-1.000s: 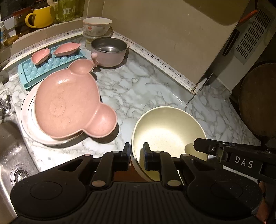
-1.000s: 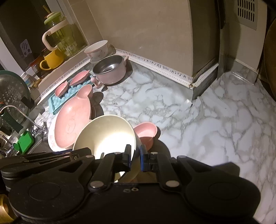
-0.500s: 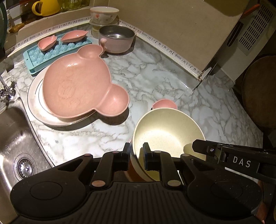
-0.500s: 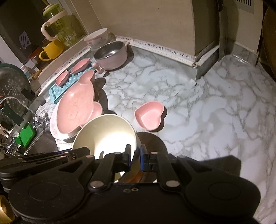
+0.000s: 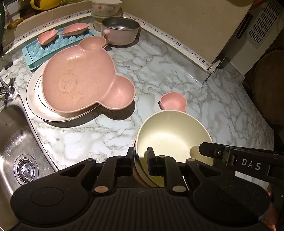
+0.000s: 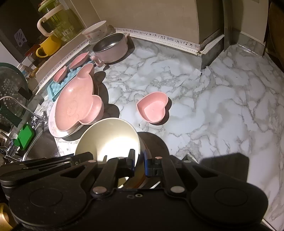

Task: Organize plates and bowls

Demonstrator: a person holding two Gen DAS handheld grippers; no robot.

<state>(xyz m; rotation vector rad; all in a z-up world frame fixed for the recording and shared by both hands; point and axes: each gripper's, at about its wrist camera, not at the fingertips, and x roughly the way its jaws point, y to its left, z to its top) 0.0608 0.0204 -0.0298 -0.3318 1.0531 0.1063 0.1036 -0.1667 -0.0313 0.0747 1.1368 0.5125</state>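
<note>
A cream bowl [image 5: 174, 135] sits on top of a small stack; pink and orange rims [image 5: 137, 173] show under it. My left gripper [image 5: 141, 160] is shut on the stack's near rim. My right gripper [image 6: 139, 163] is shut on the opposite rim of the cream bowl [image 6: 110, 136]. Whether the stack rests on the counter or hangs just above it, I cannot tell. A pink heart-shaped bowl [image 6: 153, 108] stands on the marble just beyond it. To the left, a pink bear-shaped plate [image 5: 83, 83] lies on a white plate [image 5: 35, 108].
A steel-lined pink pot [image 5: 120, 30] and a floral bowl [image 5: 104, 7] stand at the back wall. Two pink leaf dishes rest on a blue ice tray [image 5: 33, 51]. The sink [image 5: 14, 142] and tap are on the left. Bare marble [image 6: 221, 110] stretches to the right.
Both grippers have carried the bowl stack back towards the near side and a little lower. The heart-shaped bowl, hidden behind the stack a second ago, now shows in full beyond its rim.
</note>
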